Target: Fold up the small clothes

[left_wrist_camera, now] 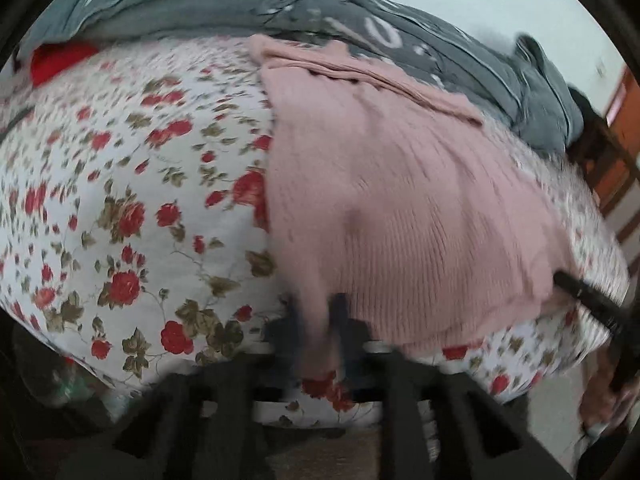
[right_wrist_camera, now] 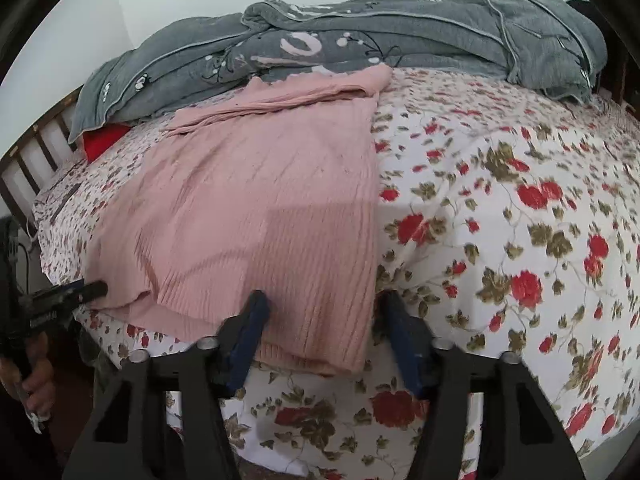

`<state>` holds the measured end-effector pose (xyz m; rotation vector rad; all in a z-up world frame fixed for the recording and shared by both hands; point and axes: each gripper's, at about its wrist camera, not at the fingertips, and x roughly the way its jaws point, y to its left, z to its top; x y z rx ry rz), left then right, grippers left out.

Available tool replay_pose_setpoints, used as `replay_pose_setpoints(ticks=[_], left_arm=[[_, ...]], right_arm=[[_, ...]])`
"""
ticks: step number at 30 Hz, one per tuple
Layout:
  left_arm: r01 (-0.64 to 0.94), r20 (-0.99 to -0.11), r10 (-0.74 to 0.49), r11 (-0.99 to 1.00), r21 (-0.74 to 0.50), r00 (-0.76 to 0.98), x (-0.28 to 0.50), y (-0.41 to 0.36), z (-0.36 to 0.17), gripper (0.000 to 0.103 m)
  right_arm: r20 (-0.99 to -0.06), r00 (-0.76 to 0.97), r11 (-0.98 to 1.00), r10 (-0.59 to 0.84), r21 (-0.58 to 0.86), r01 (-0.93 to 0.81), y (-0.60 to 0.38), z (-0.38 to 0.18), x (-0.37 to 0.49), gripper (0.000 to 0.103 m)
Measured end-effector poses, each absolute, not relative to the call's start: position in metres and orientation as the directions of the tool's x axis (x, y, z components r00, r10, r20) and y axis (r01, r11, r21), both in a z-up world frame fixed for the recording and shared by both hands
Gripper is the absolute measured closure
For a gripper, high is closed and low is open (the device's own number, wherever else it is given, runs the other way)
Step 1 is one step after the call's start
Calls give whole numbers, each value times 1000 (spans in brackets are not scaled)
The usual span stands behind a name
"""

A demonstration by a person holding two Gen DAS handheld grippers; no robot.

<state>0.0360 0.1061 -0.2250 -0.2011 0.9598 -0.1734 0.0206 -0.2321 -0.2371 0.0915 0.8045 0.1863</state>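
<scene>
A pink top (right_wrist_camera: 256,216) lies flat on the flowered bed (right_wrist_camera: 520,240). The left hand-held gripper (left_wrist_camera: 320,332) pinches its near-left corner; the right hand-held gripper (right_wrist_camera: 324,336), jaws wide, straddles the near-right hem at six o'clock. Likely next: clamp, then fold.

The gray blanket (right_wrist_camera: 360,36) at the back of the bed has big pale shapes printed on it. One looks like a round letter O or a zero, but the rest are too blurry and folded to read as a word. The left gripper (right_wrist_camera: 60,300) has a small white label on its side, too tiny to read. No other words or numbers show.
</scene>
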Motion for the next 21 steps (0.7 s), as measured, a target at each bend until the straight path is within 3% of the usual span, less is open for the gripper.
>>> replay_pose_setpoints(ticks=[2, 6, 9, 15, 18, 21], left_arm=[[63, -786, -244, 965, -254, 568, 34, 111, -220, 96], [41, -747, -231, 964, -264, 623, 19, 135, -211, 96], [12, -757, -262, 948, -319, 598, 19, 146, -225, 96], [24, -770, -241, 959, -282, 591, 20, 142, -231, 95], [22, -784, -250, 957, -289, 569, 28, 138, -237, 92], [44, -776, -295, 944, -328, 557, 26, 135, -236, 72]], right_arm=[[-700, 674, 971, 237, 181, -154, -234, -232, 21, 94], [-641, 724, 966, 255, 199, -165, -248, -219, 7, 95], [-681, 683, 963, 264, 221, -151, -255, -236, 15, 95], [-666, 691, 957, 279, 252, -144, -259, -233, 13, 95], [-703, 664, 966, 255, 210, -149, -252, -242, 17, 94], [-696, 664, 960, 275, 230, -158, -255, -240, 15, 90]])
